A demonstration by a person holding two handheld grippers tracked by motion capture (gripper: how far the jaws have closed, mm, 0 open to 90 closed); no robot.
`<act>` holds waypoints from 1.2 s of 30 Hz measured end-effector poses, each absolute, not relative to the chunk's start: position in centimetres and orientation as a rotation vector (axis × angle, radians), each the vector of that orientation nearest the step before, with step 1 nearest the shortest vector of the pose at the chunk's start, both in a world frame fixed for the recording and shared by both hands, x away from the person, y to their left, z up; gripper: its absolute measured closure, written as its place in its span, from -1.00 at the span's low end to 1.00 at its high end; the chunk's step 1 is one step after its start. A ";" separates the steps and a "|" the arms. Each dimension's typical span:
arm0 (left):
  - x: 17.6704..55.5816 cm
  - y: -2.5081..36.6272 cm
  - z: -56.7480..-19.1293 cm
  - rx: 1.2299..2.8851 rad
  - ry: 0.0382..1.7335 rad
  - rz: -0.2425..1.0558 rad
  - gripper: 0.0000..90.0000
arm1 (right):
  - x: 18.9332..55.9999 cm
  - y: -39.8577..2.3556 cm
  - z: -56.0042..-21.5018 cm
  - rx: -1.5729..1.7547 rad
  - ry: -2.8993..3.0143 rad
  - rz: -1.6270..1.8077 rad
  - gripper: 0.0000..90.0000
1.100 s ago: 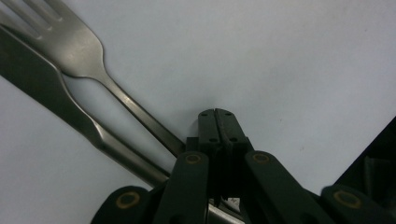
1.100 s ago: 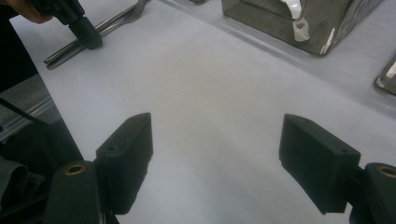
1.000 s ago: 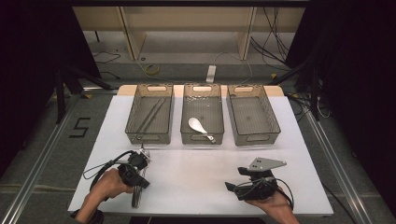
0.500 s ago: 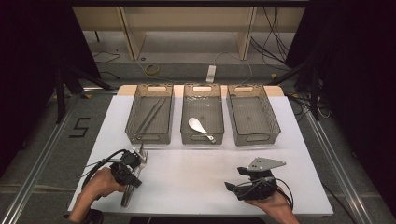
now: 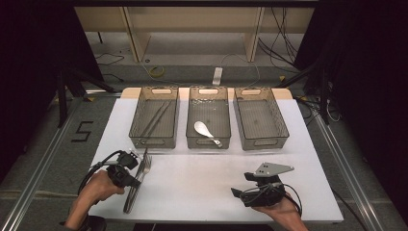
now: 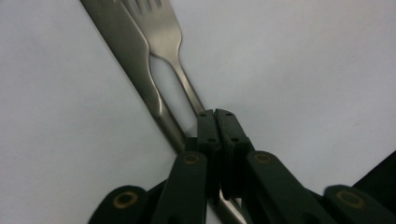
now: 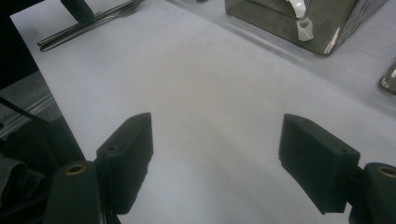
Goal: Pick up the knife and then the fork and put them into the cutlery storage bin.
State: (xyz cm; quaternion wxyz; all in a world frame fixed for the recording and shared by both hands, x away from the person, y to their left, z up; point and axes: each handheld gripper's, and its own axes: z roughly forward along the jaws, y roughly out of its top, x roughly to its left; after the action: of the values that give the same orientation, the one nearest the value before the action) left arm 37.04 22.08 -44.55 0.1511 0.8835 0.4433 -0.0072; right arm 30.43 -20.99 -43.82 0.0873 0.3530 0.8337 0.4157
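While our left gripper (image 6: 215,116) pinches the fork (image 6: 159,28) by its handle, a knife (image 6: 126,51) lies tight alongside, so we list the hazards first.

Item: fork and knife, at the table's (image 5: 202,187) near-left edge, well short of the left bin (image 5: 155,118). Fork tines point toward the bins.

Risk, as we judge it: the jaws may catch both handles, or the knife may be dragged and drop off the near edge. A narrow pinch could also let the fork swing or slip.

Item: left hand (image 5: 96,190), low over the table, gripper pointing forward along the cutlery; jaws have just eased a touch but stay clamped on the fork.

Item: right gripper (image 7: 215,144), jaws wide apart, nothing between them, resting at the near-right of the table in the right hand (image 5: 281,211).

Item: spoon (image 5: 206,132) in the middle bin (image 5: 208,115).
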 end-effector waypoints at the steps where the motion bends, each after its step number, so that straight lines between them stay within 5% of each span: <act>1: 37.0 22.1 -44.2 2.526 1.282 0.007 0.84 | 30.4 -21.0 -43.8 1.051 2.484 1.237 -0.40; 8: 37.4 22.5 -44.2 2.479 1.433 0.092 0.21 | 30.4 -21.0 -43.8 1.048 2.485 1.240 -0.40; 15: 37.7 22.6 -44.9 2.487 1.498 0.086 -0.01 | 30.4 -21.0 -43.8 1.049 2.487 1.239 -0.40; 36: 37.2 22.3 -46.2 2.589 1.514 0.084 0.32 | 30.4 -21.0 -43.8 1.054 2.482 1.235 -0.40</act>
State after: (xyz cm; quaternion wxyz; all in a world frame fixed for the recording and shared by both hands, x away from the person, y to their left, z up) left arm 37.25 22.28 -46.24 0.0707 0.8607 0.5034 0.0280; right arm 30.44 -21.03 -43.80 0.0878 0.3540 0.8336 0.4149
